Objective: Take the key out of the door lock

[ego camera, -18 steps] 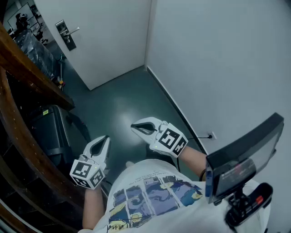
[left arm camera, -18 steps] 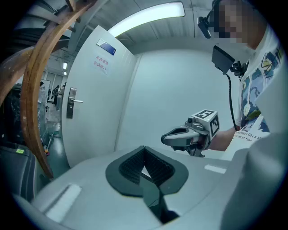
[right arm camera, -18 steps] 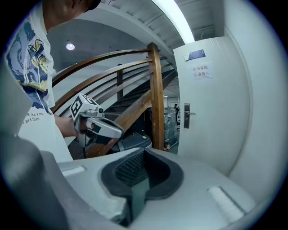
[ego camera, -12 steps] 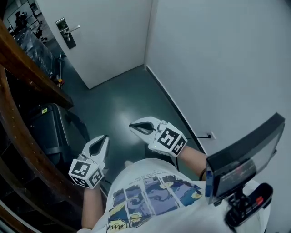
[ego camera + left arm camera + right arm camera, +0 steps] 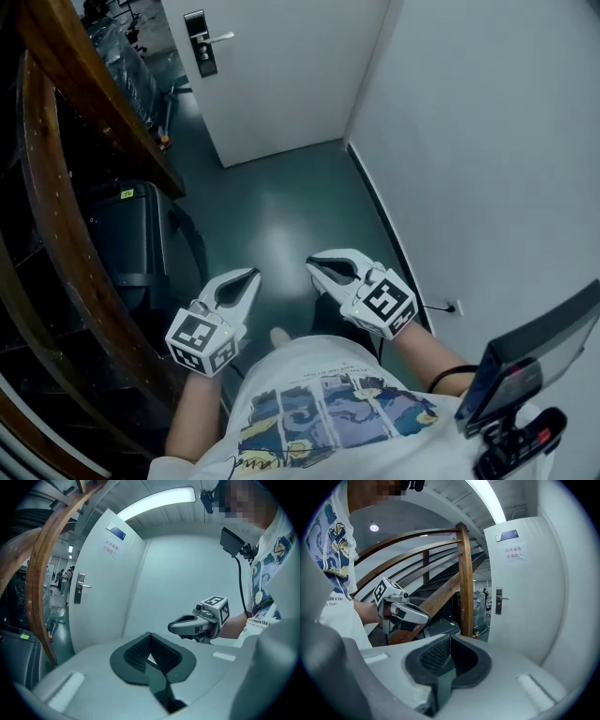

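Left gripper point(image 5: 251, 274), right gripper point(image 5: 312, 263) closed, empty; door lock point(image 5: 198, 42) apparently upright (key indiscernible).

On the door point(image 5: 281, 75), the lock plate point(image 5: 200, 42) beside the handle point(image 5: 219, 37) is too small to show whether a key sits there, the notice point(image 5: 515, 552) above is unreadable, and the head view's upper edge cuts off the door's top.

Office-building stairwell landing — wooden handrail point(image 5: 94, 84), white door point(image 5: 281, 75).
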A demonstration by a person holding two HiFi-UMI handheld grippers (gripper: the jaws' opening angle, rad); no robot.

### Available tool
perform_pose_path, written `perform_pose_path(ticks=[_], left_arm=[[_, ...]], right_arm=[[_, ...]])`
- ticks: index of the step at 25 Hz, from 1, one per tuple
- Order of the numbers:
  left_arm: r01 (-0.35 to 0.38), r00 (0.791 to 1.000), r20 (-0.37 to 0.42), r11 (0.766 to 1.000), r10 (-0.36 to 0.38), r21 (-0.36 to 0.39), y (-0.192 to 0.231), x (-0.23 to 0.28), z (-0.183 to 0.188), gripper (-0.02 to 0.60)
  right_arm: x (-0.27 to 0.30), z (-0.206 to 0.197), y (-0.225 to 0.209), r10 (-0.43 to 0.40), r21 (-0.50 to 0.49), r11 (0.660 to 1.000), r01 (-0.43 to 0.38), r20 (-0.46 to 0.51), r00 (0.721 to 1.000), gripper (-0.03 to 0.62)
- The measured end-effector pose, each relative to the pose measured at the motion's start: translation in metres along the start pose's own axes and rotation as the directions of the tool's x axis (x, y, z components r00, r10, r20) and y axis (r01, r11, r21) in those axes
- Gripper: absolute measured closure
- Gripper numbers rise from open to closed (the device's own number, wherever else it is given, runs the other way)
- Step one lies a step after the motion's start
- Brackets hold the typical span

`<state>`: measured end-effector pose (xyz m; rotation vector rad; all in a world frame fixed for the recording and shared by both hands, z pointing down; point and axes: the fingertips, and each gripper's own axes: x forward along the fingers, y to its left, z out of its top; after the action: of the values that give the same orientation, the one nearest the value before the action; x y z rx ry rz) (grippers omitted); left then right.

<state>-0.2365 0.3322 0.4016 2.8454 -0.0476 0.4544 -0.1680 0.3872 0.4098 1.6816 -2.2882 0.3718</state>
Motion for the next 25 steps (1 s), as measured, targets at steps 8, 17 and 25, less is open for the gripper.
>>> perform_pose_path(ticks=[8, 17, 25], left_arm=[[-0.070, 0.997, -0.010, 0.997, 0.070, -0.026, 0.045, 0.017, 0.006, 0.577], [-0.175, 0.984, -0.035, 0.984, 0.176, 0.019, 0.105, 0.074, 0.051, 0.575], [-0.241, 0.970, 0.022, 0.970, 0.242, -0.012, 0.150, 0.145, 0.105, 0.572]], right_arm=[[0.034, -0.004, -0.032, 0.045, 0.017, 0.999, -0.045, -0.007, 0.999, 0.576], [0.085, 0.034, -0.129, 0.125, -0.025, 0.992, -0.125, 0.030, 0.992, 0.559], [0.109, 0.055, -0.219, 0.200, -0.111, 0.974, -0.197, 0.021, 0.980, 0.557]])
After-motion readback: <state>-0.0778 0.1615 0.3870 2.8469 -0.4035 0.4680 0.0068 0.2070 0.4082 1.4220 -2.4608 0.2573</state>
